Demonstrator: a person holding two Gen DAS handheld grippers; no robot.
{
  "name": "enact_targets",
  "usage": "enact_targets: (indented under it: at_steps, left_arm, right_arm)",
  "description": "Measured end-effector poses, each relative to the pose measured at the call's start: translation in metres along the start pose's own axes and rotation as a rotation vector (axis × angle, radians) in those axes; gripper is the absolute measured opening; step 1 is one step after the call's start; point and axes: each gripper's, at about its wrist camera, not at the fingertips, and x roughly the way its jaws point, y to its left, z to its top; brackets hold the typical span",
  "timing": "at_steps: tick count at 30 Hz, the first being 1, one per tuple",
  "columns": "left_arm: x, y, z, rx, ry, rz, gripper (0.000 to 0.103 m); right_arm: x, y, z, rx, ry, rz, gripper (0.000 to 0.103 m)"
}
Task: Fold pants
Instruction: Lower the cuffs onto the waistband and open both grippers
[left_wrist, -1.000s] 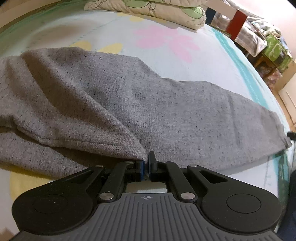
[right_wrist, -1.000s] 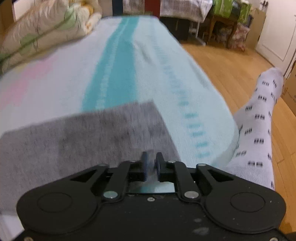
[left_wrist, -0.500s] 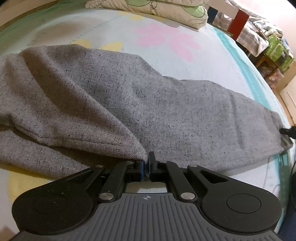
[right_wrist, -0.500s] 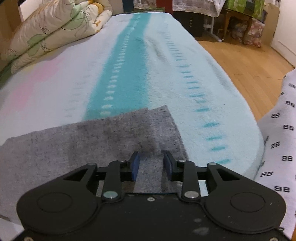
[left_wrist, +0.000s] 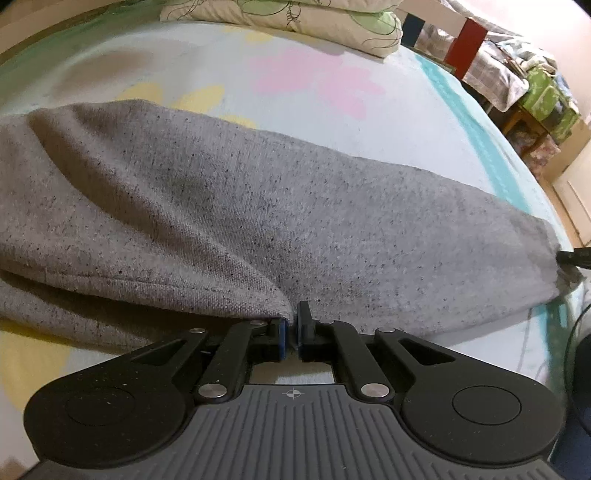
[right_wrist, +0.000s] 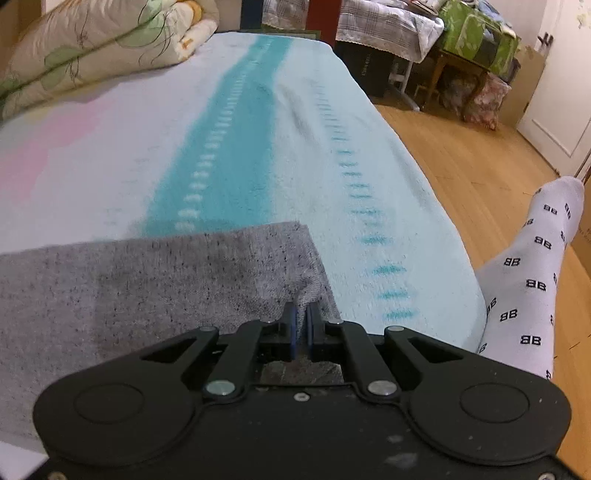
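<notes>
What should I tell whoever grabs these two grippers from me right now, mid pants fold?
Left gripper: shut on the near edge of the grey pants, around the middle.
Right gripper: jaws have just been closing, now shut on the near corner at the leg end.
Pants lie lengthwise on the bed cover, one layer over the other.
Done: both grips taken.
Left: probably lift the leg end and carry it over to the other end, then smooth the fold.
</notes>
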Motion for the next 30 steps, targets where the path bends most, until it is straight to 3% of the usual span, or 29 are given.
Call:
enact_targets:
  at_steps: [4, 8, 11, 15, 18, 23, 30]
  left_arm:
    - [-0.002, -0.005, 0.001, 0.017, -0.020, 0.006, 0.005]
    - [0.009, -0.005, -0.004, 0.014, -0.001, 0.018, 0.006]
    - [0.003, -0.007, -0.004, 0.033, 0.007, 0.020, 0.010]
    - [-0.006, 0.000, -0.008, 0.025, 0.053, -0.073, 0.023]
    - [-0.017, 0.001, -0.017, 0.048, 0.094, -0.123, 0.026]
    - [-0.043, 0.011, -0.026, 0.143, 0.077, -0.129, 0.027]
    - [-0.075, 0.068, 0.000, 0.140, 0.022, 0.002, 0.027]
  right_arm:
    - [-0.012, -0.004, -0.001, 0.007, -0.037, -0.028, 0.006]
    - [0.006, -0.005, -0.006, 0.001, 0.011, -0.058, 0.006]
    - [0.002, 0.000, -0.002, -0.010, 0.006, -0.080, 0.013]
    - [-0.017, 0.001, 0.002, 0.000, -0.032, -0.114, 0.017]
    - [-0.043, 0.004, 0.005, 0.026, -0.086, -0.101, 0.020]
    - [-0.087, 0.041, 0.008, 0.020, -0.146, 0.044, 0.022]
    - [-0.130, 0.142, -0.013, -0.096, -0.159, 0.337, 0.022]
